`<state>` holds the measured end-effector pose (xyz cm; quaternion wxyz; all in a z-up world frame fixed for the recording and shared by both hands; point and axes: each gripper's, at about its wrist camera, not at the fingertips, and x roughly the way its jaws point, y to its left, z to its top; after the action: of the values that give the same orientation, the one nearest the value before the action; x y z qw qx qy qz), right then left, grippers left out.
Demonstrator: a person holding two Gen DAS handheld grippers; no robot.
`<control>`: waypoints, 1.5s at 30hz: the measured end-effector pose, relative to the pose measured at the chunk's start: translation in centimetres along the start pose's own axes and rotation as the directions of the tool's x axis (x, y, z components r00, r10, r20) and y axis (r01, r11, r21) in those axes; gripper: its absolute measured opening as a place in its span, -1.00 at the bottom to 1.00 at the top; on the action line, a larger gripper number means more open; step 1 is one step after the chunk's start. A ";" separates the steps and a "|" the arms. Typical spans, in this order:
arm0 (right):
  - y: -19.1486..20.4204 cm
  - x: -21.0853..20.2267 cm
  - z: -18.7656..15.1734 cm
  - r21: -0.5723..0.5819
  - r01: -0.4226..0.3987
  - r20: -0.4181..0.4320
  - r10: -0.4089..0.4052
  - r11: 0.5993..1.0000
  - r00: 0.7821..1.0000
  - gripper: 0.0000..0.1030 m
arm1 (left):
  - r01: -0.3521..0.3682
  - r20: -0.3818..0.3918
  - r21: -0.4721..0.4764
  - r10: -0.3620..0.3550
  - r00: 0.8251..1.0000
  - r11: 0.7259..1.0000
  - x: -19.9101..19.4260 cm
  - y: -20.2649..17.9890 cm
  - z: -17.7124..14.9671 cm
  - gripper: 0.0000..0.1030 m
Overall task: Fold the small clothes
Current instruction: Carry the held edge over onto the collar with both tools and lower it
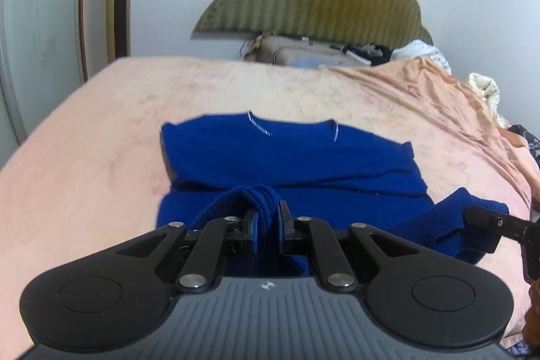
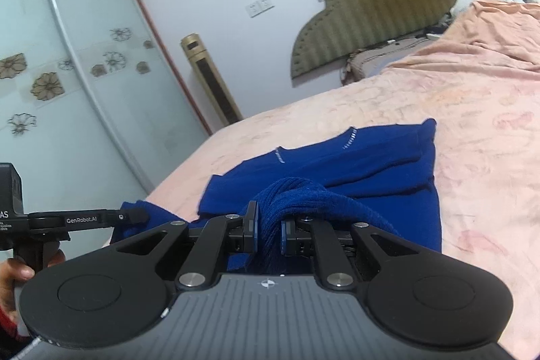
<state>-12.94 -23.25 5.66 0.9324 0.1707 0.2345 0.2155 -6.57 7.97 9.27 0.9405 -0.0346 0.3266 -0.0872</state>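
- My left tool (image 1: 268, 218) is clamped on a bunched ribbed edge of the deep-blue knitted sweater (image 1: 287, 157); the fabric fills the narrow gap between the pads.
- My right tool (image 2: 270, 226) pinches another bunch of the same ribbed edge, its jaws nearly together on the cloth.
- The sweater lies on the pink-sheeted bed (image 1: 101, 140), neckline at 12 o'clock from my left camera, the gripped edge at 6 o'clock, raised off the sheet.
- In the left view the right tool's finger sits at 3 o'clock, near the sweater's corner.
- Risk, as I judge it: each tool holds a thick wad, not a flat edge, so the fold may land lumpy or skewed.
- If one hand travels faster, the edge could twist and miss the neckline.
- Knit is slippery in bulk; a layer may slide out mid-carry and drop short.
- Dragging low could pull the whole sweater across the sheet.
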 end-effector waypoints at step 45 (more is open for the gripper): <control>-2.4 6.1 6.3 0.003 0.050 0.085 -0.050 0.999 0.995 -0.70 | -0.242 0.065 0.098 0.236 0.970 0.965 6.9 -2.1 7.1 -0.79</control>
<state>-4.04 -23.71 7.67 0.9466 0.1743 0.1988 0.1843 2.88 4.68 10.93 0.9529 0.0523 0.2985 0.0108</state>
